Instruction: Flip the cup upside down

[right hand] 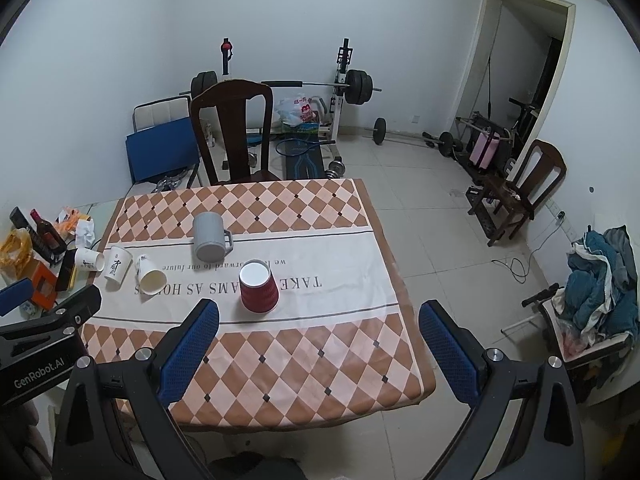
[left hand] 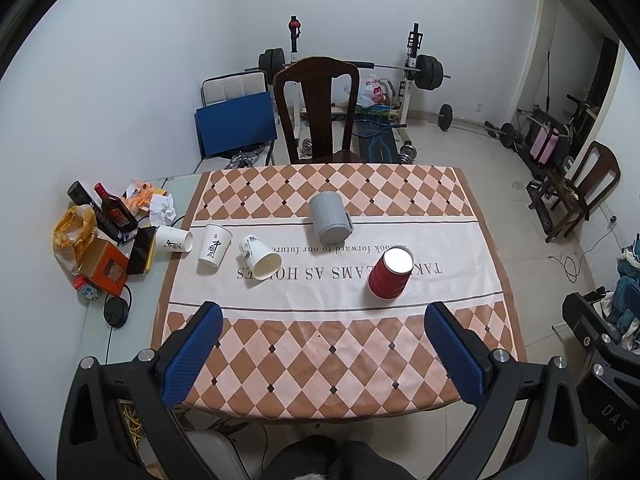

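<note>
Both tools, left tool [left hand: 322,344] and right tool [right hand: 318,342], are held wide open and empty, near the red paper cup [left hand: 390,273], seemingly awaiting a cup choice.

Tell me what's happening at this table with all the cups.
A person holds a two-finger gripper in each hand above the near edge of a checkered tablecloth. The left gripper and the right gripper are both open and hold nothing. The red cup and the grey mug already stand upside down. Of three white paper cups, the middle one looks bottom-up, while the leftmost and the rightmost lie tipped over.
</note>
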A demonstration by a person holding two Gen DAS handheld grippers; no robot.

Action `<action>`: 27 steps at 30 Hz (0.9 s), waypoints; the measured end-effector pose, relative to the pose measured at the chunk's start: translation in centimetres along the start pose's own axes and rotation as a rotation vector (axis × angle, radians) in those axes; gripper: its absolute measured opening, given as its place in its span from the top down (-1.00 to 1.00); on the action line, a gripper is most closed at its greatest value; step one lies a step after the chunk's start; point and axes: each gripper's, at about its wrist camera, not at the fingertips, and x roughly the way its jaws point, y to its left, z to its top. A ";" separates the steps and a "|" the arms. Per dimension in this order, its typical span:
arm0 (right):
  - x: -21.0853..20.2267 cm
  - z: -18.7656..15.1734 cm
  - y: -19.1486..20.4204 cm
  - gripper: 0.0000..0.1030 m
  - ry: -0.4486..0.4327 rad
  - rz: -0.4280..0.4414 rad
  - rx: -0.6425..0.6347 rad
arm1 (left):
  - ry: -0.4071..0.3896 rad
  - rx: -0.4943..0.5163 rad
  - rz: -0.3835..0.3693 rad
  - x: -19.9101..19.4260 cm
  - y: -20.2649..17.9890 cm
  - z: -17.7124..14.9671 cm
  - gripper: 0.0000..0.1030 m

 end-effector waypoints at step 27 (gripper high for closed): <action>-1.3 -1.3 -1.1 -0.97 -0.003 0.019 -0.003 | -0.010 -0.012 0.036 -1.3 0.1 -1.3 -1.00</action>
